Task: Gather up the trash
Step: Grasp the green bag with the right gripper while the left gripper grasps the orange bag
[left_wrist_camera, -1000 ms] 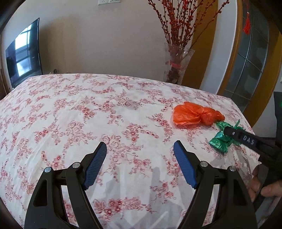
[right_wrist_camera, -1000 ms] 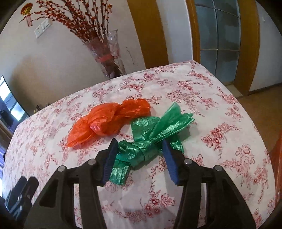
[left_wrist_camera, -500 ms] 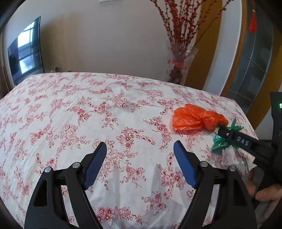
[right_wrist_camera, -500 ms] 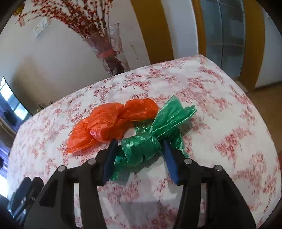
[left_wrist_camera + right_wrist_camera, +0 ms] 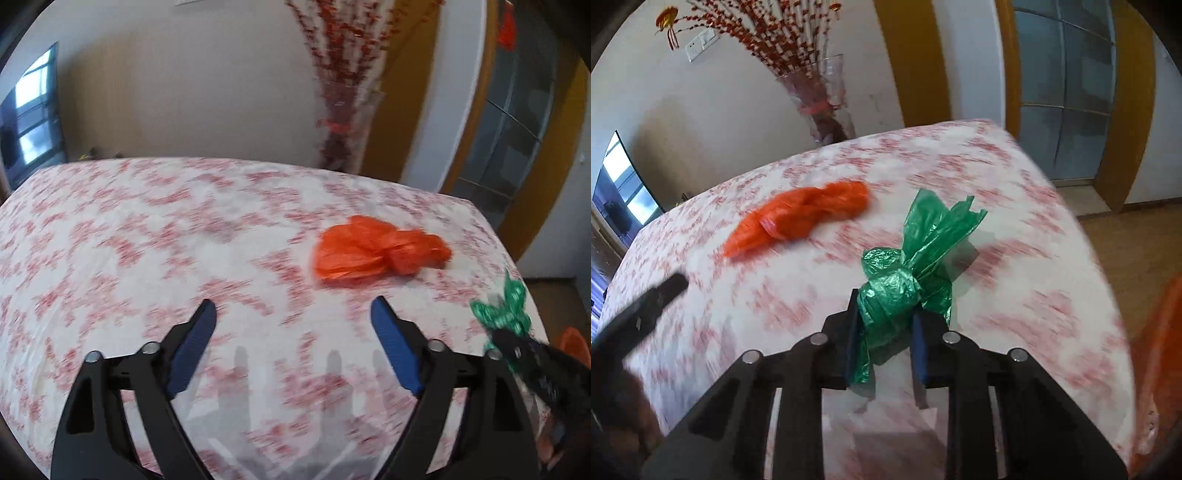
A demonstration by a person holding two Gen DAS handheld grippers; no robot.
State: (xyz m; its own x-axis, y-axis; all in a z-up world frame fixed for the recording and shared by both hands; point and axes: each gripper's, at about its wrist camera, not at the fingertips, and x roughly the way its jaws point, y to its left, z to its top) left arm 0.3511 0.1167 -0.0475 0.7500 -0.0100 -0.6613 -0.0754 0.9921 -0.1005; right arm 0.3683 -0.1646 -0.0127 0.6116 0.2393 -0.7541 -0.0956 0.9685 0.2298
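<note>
Left gripper [image 5: 290, 330] up front, black arms with blue pads spread wide apart, nothing between them, hovering over the white tablecloth printed with red flowers [image 5: 147, 236]. The cloth is blurred with motion. Beyond the right pad lies a crumpled orange plastic bag [image 5: 373, 253], flat on the cloth, well apart from the pads. Far right, near the table's edge, a knotted green plastic bag [image 5: 504, 312] sits at the tip of the black right gripper [image 5: 508, 338]; its grip cannot be made out from here. Behind the table: a clear glass vase of red-berried branches [image 5: 341, 122], a dark television screen [image 5: 27, 122] at left, a glazed door with yellow-brown frame [image 5: 517, 122] at right.
</note>
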